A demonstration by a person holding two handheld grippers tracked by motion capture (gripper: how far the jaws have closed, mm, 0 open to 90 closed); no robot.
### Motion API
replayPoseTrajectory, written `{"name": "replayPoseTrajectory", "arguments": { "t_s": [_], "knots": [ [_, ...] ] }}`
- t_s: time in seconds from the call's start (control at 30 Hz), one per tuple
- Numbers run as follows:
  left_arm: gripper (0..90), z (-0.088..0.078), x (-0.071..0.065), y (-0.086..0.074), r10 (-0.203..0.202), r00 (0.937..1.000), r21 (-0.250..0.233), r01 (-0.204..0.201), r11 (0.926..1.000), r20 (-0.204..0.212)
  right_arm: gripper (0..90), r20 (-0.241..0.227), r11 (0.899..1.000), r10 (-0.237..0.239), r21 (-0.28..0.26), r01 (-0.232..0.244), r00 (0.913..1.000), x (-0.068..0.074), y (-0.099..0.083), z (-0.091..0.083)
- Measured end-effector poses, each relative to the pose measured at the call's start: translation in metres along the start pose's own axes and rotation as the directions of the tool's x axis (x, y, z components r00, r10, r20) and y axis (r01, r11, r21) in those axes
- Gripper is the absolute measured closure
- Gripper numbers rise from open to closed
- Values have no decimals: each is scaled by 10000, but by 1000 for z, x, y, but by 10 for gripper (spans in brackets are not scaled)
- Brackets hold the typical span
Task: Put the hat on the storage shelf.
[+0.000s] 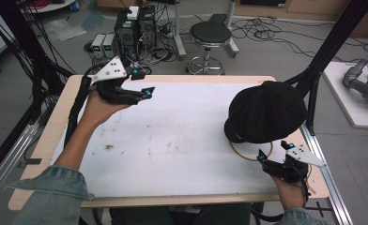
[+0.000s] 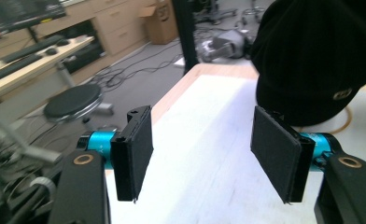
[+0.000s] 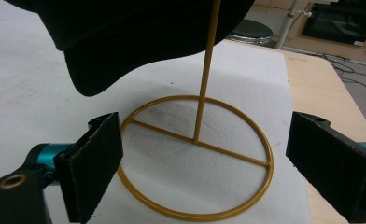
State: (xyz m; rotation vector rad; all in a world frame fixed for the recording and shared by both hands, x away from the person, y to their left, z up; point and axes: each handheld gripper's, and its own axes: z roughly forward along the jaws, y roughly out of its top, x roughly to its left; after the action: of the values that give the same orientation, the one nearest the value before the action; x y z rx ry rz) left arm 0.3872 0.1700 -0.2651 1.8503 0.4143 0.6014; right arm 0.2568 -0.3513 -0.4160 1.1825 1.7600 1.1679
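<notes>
The soft black cap (image 1: 265, 111) is sitting on the thin gold wire stand (image 3: 204, 154); the left gripper (image 1: 144, 93) and right gripper (image 1: 271, 151) are both gaping apart, holding nothing.

Black round stool (image 1: 210, 33), computer towers (image 1: 135, 27), floor cables (image 1: 266, 33), white table mat (image 1: 172, 136)

black cap (image 1: 265, 111) on gold stand (image 1: 250, 153) | right gripper (image 1: 272, 156) near base | left gripper (image 1: 143, 95) well apart

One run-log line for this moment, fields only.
left claw: open, empty, far left | right claw: open, empty, facing stand | cap: on stand | mat: stained
</notes>
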Motion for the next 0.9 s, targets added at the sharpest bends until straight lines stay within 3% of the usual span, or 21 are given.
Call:
{"name": "replayPoseTrajectory", "arguments": {
  "t_s": [0.17, 0.37, 0.53, 0.7, 0.9],
  "knots": [
    [367, -23, -5, -30, -731, 9960, -93, 727, 9973, -521, 106, 4, 9999, 107, -16, -107, 9999, 0, 0, 0],
    [355, -47, -10, -66, -1466, 9816, -291, 1441, 9891, -1220, 106, -14, 10000, 23, -19, -23, 10000, 1, 1, 0],
    [353, -64, -17, -91, -1755, 9702, -495, 1695, 9843, -1671, 107, 8, 10000, 7, -5, -7, 10000, 2, 1, 1],
    [344, -76, -24, -110, -2078, 9541, -673, 1978, 9779, -2157, 107, 44, 10000, -46, 56, 46, 10000, 3, 1, 0],
    [324, -81, -27, -132, -2339, 9414, -390, 2315, 9721, -2432, 106, 134, 10000, 62, -11, -62, 9999, 3, 0, -4]
  ]
}}
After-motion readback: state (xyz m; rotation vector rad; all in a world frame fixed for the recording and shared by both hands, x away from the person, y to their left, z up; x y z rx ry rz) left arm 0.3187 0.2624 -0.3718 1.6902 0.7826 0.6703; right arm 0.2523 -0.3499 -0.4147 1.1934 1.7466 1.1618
